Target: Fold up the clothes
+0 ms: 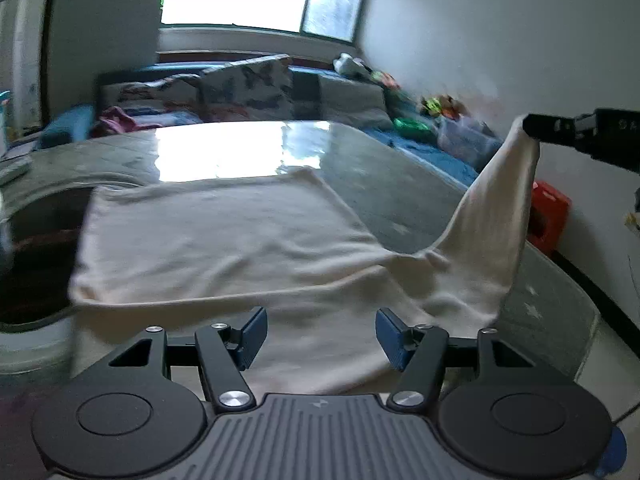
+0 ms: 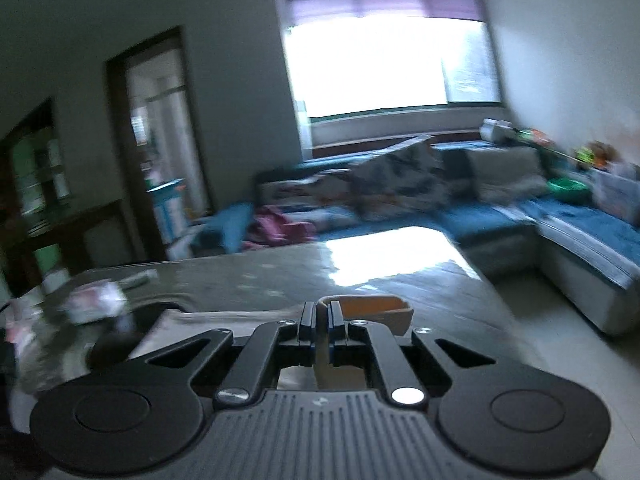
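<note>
A cream garment (image 1: 224, 240) lies spread on the grey table (image 1: 384, 184). My left gripper (image 1: 320, 334) is open and empty, just above the garment's near edge. My right gripper (image 1: 530, 126) comes in from the right in the left wrist view, shut on the garment's right corner, and lifts it high so the cloth hangs in a peak. In the right wrist view my right gripper (image 2: 322, 314) is shut with a strip of the cream cloth (image 2: 372, 308) pinched between its fingers.
A red box (image 1: 550, 216) stands on the floor right of the table. A dark round opening (image 1: 36, 248) is at the table's left. A blue sofa (image 2: 500, 216) with cushions and clutter runs behind. Packets (image 2: 94, 300) lie on the table's left.
</note>
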{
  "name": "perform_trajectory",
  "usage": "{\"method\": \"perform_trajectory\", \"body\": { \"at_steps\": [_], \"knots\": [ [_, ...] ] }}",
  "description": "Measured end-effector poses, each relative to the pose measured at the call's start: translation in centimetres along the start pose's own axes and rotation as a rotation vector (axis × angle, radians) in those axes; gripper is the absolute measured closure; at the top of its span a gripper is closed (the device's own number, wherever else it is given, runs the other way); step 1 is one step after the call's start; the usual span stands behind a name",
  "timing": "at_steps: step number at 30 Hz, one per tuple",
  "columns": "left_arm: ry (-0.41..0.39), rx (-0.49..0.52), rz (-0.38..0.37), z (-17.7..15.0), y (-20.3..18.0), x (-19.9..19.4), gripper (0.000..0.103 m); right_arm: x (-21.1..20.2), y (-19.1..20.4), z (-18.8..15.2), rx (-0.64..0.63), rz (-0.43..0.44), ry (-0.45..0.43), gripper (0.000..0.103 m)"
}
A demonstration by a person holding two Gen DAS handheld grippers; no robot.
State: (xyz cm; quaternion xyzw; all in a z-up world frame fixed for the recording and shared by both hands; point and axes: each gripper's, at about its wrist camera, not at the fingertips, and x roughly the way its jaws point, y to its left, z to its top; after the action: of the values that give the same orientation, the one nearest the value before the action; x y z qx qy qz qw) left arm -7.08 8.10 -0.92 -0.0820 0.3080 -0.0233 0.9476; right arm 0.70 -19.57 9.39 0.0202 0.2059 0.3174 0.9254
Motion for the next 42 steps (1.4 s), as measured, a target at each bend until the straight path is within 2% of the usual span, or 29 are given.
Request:
{"method": "perform_trajectory", "body": {
  "at_steps": [8, 16, 20, 23, 25, 28, 32, 35, 37, 42],
  "knots": [
    [-0.077, -0.11, 0.11, -1.1, 5.9, -4.8, 0.036, 3.6, 8.9, 1.2, -0.127, 0.2, 0.046, 0.099],
    [-0.096, -0.221, 0.196, -3.4, 10.4, -7.5, 0.036, 7.7, 16.8, -2.3, -0.262, 0.339, 0.198, 0.099],
    [-0.099, -0.253, 0.211, -3.9, 11.4, -7.9, 0.036, 8.9, 18.3, -4.0, -0.29, 0.387, 0.274, 0.098],
    [-0.1, -0.254, 0.21, -3.8, 11.4, -7.9, 0.036, 9.2, 18.8, -5.0, -0.302, 0.416, 0.316, 0.091],
    [-0.102, -0.25, 0.203, -3.7, 11.2, -7.9, 0.036, 9.5, 19.1, -5.7, -0.309, 0.435, 0.345, 0.091],
    [-0.106, -0.23, 0.184, -3.5, 10.5, -7.6, 0.036, 8.6, 17.7, -5.6, -0.297, 0.415, 0.344, 0.084],
    [-0.101, -0.194, 0.151, -2.9, 9.5, -6.7, 0.038, 7.1, 14.3, -5.9, -0.274, 0.327, 0.347, 0.079],
    [-0.091, -0.159, 0.134, -2.5, 8.6, -5.8, 0.046, 6.0, 11.6, -6.2, -0.255, 0.259, 0.351, 0.078],
    [-0.08, -0.141, 0.126, -2.3, 8.0, -5.1, 0.046, 5.3, 9.7, -6.8, -0.23, 0.209, 0.358, 0.078],
    [-0.051, -0.096, 0.125, -2.3, 6.9, -3.8, 0.056, 4.7, 6.8, -8.0, -0.157, 0.154, 0.366, 0.078]
  ]
}}
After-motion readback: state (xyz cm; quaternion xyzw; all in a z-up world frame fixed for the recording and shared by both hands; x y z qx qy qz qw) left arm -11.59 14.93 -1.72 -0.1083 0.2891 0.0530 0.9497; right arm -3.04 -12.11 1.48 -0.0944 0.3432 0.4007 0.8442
